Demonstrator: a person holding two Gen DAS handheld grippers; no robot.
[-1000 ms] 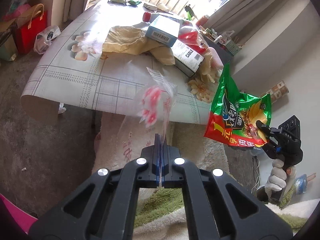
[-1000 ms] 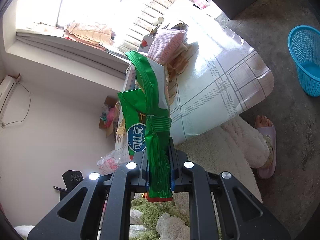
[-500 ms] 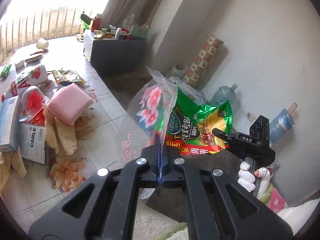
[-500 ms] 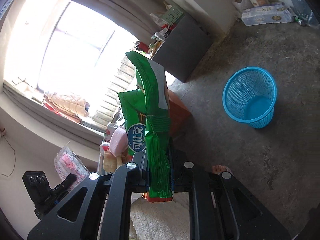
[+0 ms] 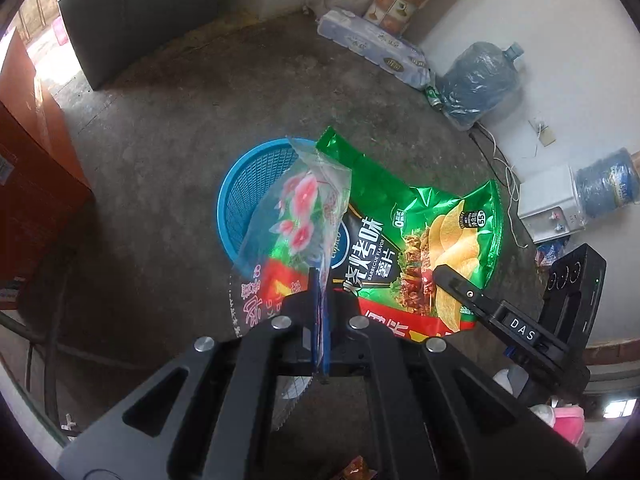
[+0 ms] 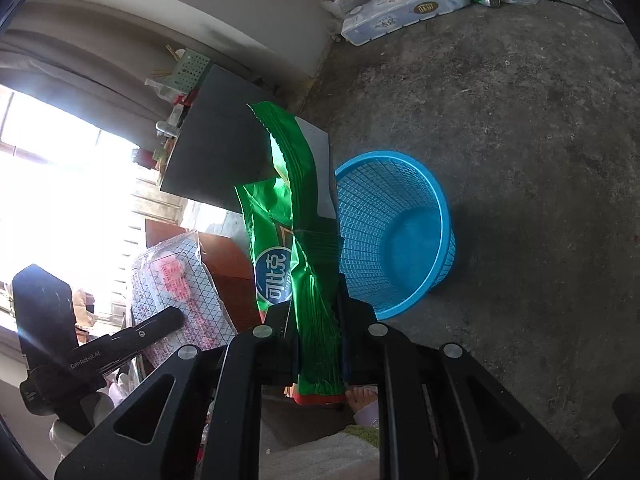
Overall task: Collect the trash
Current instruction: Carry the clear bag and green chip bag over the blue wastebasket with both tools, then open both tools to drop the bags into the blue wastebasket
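Claws tilt steeply down toward the floor. Left claw (image 5: 320, 320) is clamped tight on a clear plastic wrapper (image 5: 296, 216) printed with pink flowers. Right claw (image 6: 318, 344) pinches a green chip bag (image 6: 300, 240) reading "BARBECUE FLAVOR"; its finger is marked "DAS". Beyond both lies the blue basket (image 6: 400, 240), farther, a toilet-paper pack (image 6: 400, 12).
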